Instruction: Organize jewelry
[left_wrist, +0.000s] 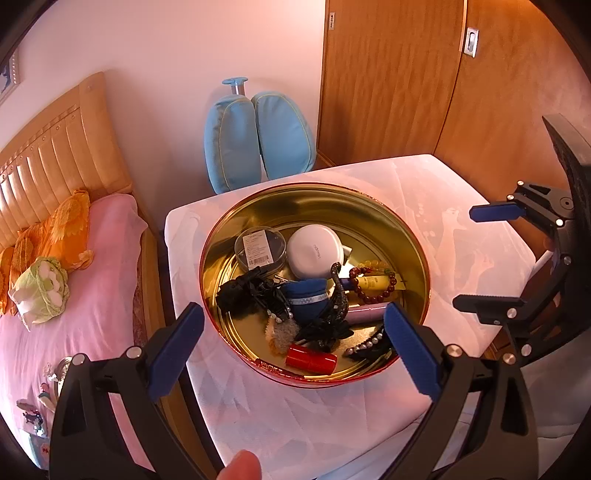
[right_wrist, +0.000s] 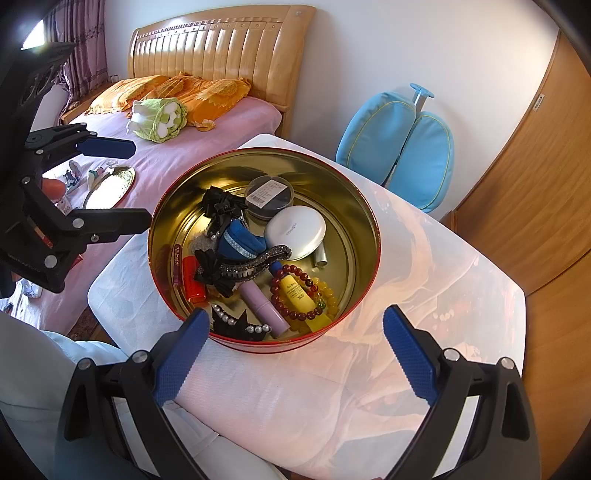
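Observation:
A round tin (left_wrist: 314, 186) (right_wrist: 266, 150), red outside and gold inside, stands on a white-covered table (right_wrist: 424, 295). Inside lie a dark red bead bracelet (right_wrist: 274, 295) (left_wrist: 375, 300), a yellow bead bracelet (right_wrist: 328, 295), a rhinestone hair clip (right_wrist: 251, 264), a pearl hair clip (right_wrist: 236, 323), a blue pouch (right_wrist: 238, 240), a white compact (right_wrist: 295, 230) and several tubes. My left gripper (left_wrist: 293, 308) (right_wrist: 142, 182) hangs open over the tin's near-left rim, holding nothing. Open and bare as well, my right gripper (right_wrist: 295, 313) (left_wrist: 463, 258) sits at the tin's near-right side.
A bed with a pink sheet (right_wrist: 166, 155), orange pillows and a cabbage plush (right_wrist: 159, 118) lies left of the table. A gold lid (right_wrist: 110, 186) and small trinkets rest on the bed. Blue chair cushions (left_wrist: 258, 140) and wooden wardrobe doors (left_wrist: 388, 92) stand behind.

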